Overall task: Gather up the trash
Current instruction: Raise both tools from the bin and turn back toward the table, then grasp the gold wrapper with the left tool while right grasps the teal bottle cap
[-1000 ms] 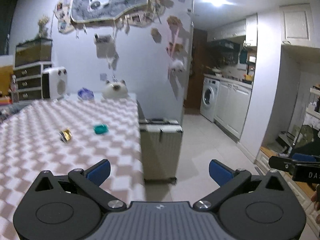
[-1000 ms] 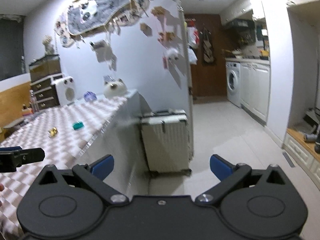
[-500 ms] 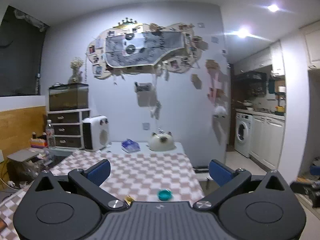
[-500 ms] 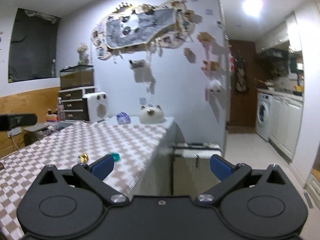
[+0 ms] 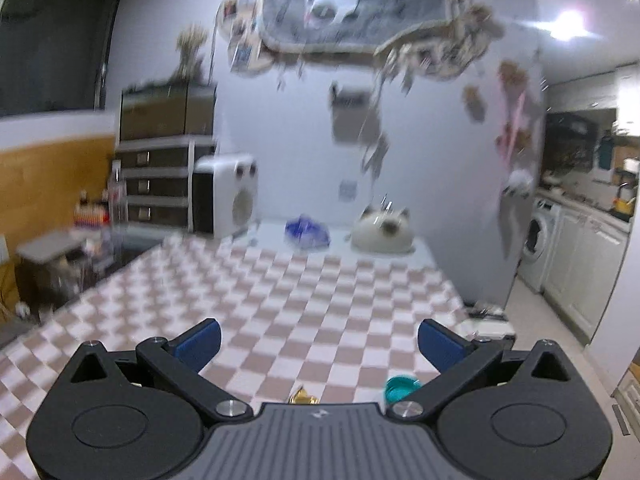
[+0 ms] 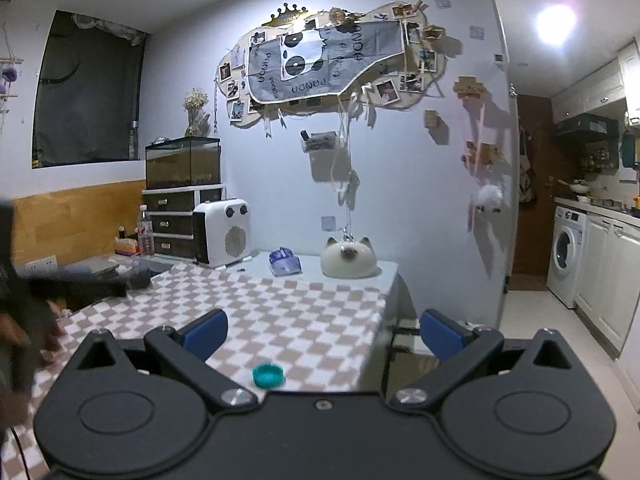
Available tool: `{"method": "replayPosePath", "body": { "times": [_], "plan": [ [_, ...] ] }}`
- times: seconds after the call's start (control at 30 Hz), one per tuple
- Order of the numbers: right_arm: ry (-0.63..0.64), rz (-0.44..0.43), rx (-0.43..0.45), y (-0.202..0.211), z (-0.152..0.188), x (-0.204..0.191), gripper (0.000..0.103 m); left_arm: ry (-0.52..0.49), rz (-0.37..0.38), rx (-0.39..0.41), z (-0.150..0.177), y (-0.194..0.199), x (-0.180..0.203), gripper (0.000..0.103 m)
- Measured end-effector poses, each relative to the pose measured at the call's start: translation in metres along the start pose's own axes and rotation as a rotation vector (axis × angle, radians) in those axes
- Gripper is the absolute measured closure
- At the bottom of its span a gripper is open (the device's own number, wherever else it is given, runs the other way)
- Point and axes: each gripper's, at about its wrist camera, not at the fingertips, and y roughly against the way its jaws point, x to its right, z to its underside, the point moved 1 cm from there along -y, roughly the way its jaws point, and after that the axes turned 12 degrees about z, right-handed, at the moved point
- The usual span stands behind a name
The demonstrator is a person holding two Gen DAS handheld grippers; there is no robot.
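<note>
Left gripper spread wide, blue pads far apart, nothing between them, held above the near part of a table covered in a brown-and-white checked cloth. Just beyond the gripper body, low in the left wrist view: a crumpled gold wrapper, half hidden by the body, and to its right a teal bottle cap, lying near the table's right edge. Cap and wrapper close together but apart.

Right gripper likewise wide open and empty, blue pads well separated, poised over the table's near right corner. Same teal bottle cap on the cloth between the fingers' line and the body, open side up, near the right edge of the table. Gold wrapper not visible in this view. At the far left of the right wrist view, a dark blurred shape; cannot tell what.

Farther along, cloth ending short of the far edge, leaving a bare white strip. On that strip: a blue-and-white crumpled packet toward the middle, a white cat-faced ornament beside it near the far right corner, a white heater at the far left corner.

Behind, against the wall: a chest of drawers with a glass tank on top, and a photo collage board above. Off to the right, a washing machine in the kitchen.
</note>
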Motion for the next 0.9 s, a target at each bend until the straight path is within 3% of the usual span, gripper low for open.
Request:
{"method": "replayPosePath", "body": {
  "times": [0.3,0.5,0.73,0.9],
  "plan": [
    [-0.045,-0.016,-0.054,-0.101,-0.009,-0.032,0.0,0.065,-0.021,-0.137,0.036,-0.087,-0.039,0.0],
    [-0.018,-0.029,-0.175,-0.175,0.024,-0.066,0.0,0.084,-0.025,-0.2,0.046,-0.114,-0.056,0.0],
    [0.021,-0.019,-0.272,-0.234,0.071,-0.099,0.001,0.08,0.006,-0.264,0.062,-0.13,-0.06,0.001],
    [0.063,-0.018,-0.338,-0.262,0.091,-0.113,0.015,0.025,0.02,-0.33,0.073,-0.139,-0.052,0.014]
  ]
}}
